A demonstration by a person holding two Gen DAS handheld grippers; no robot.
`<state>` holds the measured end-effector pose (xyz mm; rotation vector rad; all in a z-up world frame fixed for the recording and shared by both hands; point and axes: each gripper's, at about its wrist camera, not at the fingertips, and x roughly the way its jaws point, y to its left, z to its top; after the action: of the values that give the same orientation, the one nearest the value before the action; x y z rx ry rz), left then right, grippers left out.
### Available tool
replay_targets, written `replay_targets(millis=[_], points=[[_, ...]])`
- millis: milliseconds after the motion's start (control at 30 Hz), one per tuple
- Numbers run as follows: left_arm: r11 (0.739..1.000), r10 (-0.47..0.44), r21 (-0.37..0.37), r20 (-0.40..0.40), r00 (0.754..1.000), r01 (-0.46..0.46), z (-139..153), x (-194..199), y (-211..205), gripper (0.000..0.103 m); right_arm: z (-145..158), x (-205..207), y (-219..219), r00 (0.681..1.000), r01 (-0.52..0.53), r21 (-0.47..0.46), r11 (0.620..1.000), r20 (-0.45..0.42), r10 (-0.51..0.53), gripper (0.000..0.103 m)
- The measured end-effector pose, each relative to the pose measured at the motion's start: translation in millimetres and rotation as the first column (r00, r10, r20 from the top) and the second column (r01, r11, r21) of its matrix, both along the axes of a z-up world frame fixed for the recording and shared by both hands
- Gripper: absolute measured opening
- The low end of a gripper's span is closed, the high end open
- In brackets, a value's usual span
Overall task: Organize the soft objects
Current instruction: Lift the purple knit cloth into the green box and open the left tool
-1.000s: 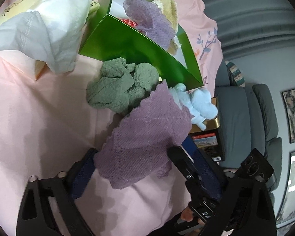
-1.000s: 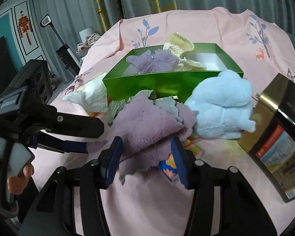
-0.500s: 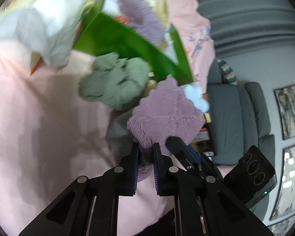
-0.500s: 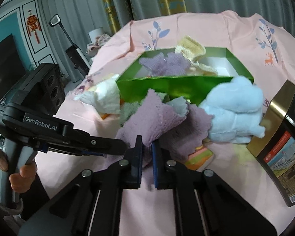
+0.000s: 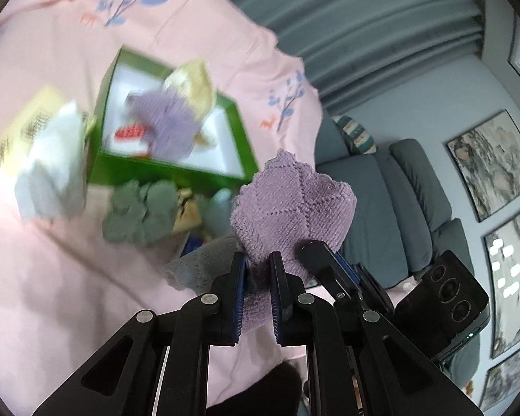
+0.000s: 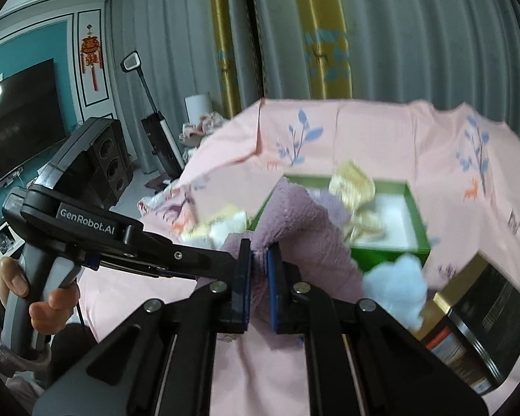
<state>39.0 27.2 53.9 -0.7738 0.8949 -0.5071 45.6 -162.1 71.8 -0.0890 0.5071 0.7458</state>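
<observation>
A purple knitted cloth (image 5: 294, 208) hangs lifted above the pink tablecloth, pinched from two sides. My left gripper (image 5: 258, 270) is shut on its lower edge. My right gripper (image 6: 258, 263) is shut on the same cloth (image 6: 305, 235); its black body also shows in the left wrist view (image 5: 329, 270). The green box (image 5: 176, 170) lies beyond, holding another purple cloth (image 5: 170, 124) and a yellow cloth (image 5: 194, 86). A grey-green cloth (image 5: 138, 211) and a grey cloth (image 5: 204, 263) lie on the table before the box.
A white tissue on a yellow box (image 5: 48, 159) sits left of the green box. A light blue plush toy (image 6: 395, 284) and a gold-black box (image 6: 482, 312) lie at the right. A grey sofa (image 5: 391, 215) stands past the table edge.
Both grippers closed on the purple cloth and lifted it off the pile; the grey cloth under it is uncovered. Both views have swung upward.
</observation>
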Motion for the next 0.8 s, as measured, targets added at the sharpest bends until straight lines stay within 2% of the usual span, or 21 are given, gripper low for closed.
replay_targets(millis=[200,367,567,800], points=[[0.998,0.006,0.057,0.090,0.996,-0.011,45,17,1,0.012,40,11,8,0.995,-0.001,0.003,1.000,0.096,0.001,0.007],[0.997,0.015,0.080,0.113,0.993,-0.024,64,40,3,0.012,61,36,15,0.990,0.023,-0.012,1.000,0.136,-0.021,0.007],[0.992,0.025,0.122,0.115,0.993,-0.039,76,80,0,0.012,75,64,22,0.986,0.047,-0.014,0.999,0.164,-0.044,0.008],[0.985,0.020,0.166,0.110,0.994,-0.038,71,129,-8,0.012,68,111,27,0.985,0.093,-0.017,0.995,0.149,-0.090,0.008]])
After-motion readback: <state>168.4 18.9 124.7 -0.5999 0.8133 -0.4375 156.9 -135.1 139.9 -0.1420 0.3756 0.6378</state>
